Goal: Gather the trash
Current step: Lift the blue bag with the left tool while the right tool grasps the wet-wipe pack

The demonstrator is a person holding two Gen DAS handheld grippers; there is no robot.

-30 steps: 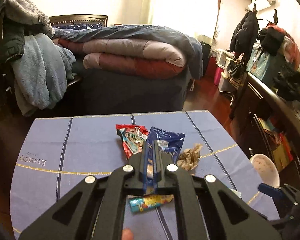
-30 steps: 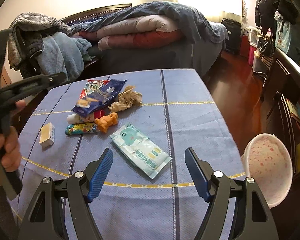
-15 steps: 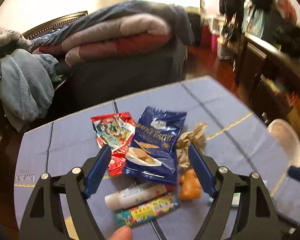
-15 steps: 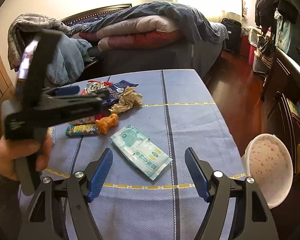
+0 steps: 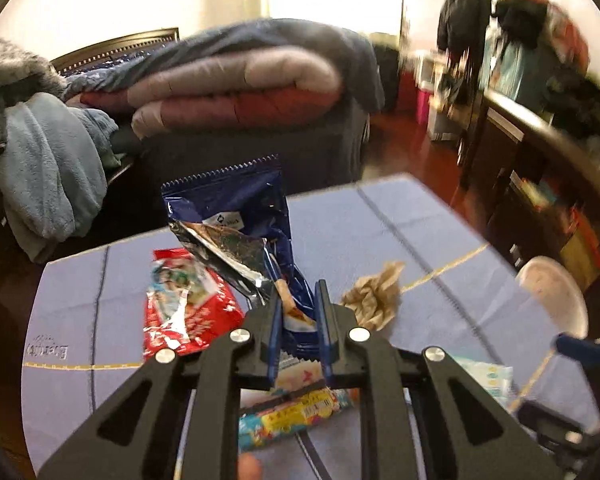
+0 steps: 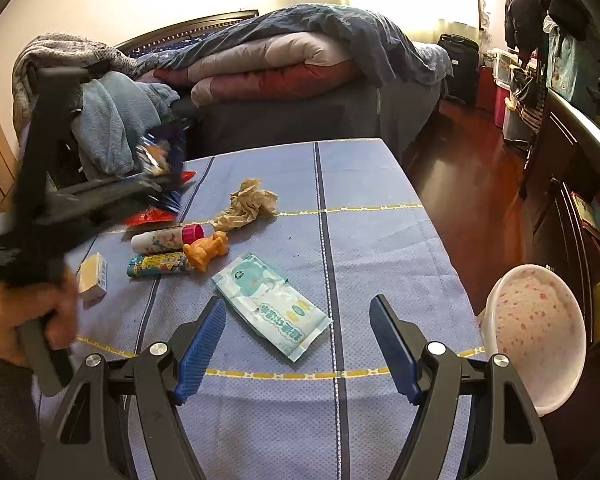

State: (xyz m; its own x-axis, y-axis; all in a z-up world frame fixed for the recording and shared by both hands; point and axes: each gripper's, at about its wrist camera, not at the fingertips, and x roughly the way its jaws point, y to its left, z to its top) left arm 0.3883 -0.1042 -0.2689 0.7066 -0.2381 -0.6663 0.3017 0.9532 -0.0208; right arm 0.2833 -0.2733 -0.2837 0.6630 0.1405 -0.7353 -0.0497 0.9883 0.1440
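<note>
My left gripper (image 5: 299,312) is shut on a dark blue biscuit wrapper (image 5: 236,220) and holds it crumpled above the blue tablecloth (image 5: 340,220); it also shows in the right wrist view (image 6: 162,152). A red snack wrapper (image 5: 188,308) and a crumpled brown paper (image 5: 374,296) lie on the cloth. My right gripper (image 6: 300,344) is open and empty above the near table edge, close to a pale wet-wipes pack (image 6: 270,304). A pink-speckled white bin (image 6: 536,332) stands off the table's right side.
A white tube with pink cap (image 6: 166,238), an orange toy figure (image 6: 206,250), a colourful candy tube (image 6: 160,264) and a small yellow box (image 6: 93,278) lie on the cloth. A bed with folded quilts (image 6: 280,64) is behind; dark furniture (image 6: 572,168) on the right.
My left gripper closed on the blue biscuit wrapper and lifted it off the table, uncovering the red wrapper. My right gripper has stayed open in the same place.
</note>
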